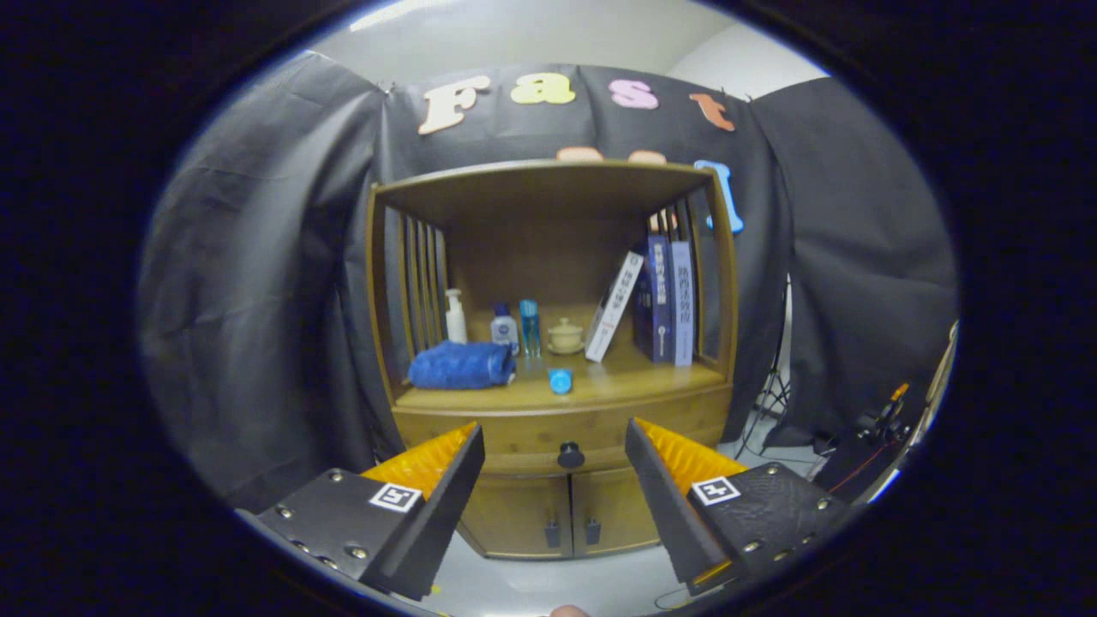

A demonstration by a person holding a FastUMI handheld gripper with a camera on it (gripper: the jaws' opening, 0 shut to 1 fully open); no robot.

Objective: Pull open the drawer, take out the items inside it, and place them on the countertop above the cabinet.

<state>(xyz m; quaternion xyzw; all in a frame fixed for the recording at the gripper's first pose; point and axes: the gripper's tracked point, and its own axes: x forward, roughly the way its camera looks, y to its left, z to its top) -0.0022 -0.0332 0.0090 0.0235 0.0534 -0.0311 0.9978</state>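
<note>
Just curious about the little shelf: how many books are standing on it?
3, as far as I can tell: a white book leaning rightward, then two upright blue books by the cabinet's right side. Others may hide behind. The open gripper touches nothing.

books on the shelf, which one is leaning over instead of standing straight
The white book, leftmost of the row, tilts against the dark blue book; the others stand upright. The open gripper is well short of the shelf.

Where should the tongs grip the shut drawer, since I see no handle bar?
On the round knob at the middle of the drawer front. Come straight from the front: it sticks out between the open tongs, small enough to pinch and pull.
</note>
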